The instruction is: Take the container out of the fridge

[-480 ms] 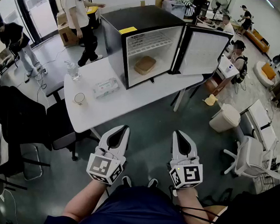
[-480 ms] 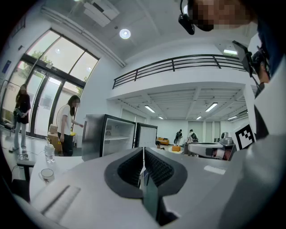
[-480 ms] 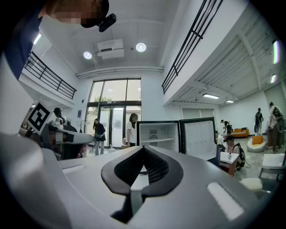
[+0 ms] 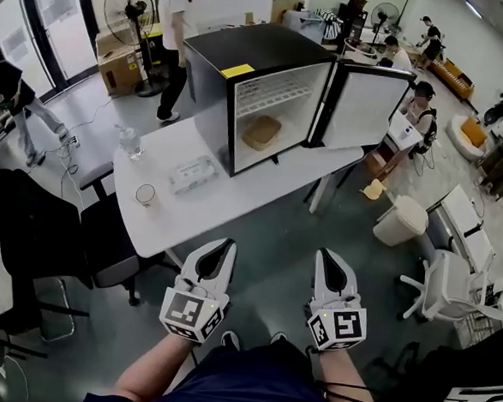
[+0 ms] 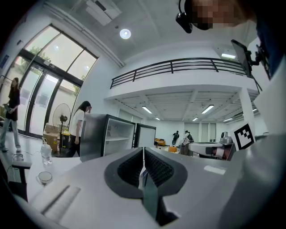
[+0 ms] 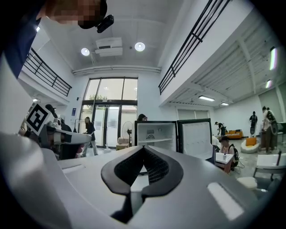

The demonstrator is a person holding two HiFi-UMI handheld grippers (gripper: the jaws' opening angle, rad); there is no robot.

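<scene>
Head view: there are two tongs, the left tongs and the right tongs. Both are shut tight with nothing in them. They are held in front of the counter and do not touch it.

There is one fridge, black and boxy. Its one door stands open to the right. Inside is one thin white wire shelf. Under that shelf, on the fridge floor, sits one container. It is brown and low, with rounded corners. I cannot tell what it is made of or what is in it.

The counter is white and smooth. Left of the fridge it carries three small things: one clear bottle, one round cup and one flat soft pack. The print on the pack is too small to read. One yellow sticker lies on top of the fridge.

In both gripper views the grey tongs, with their ribbed dark pads, cover the bottom of the fridge. So the container cannot be seen there.
</scene>
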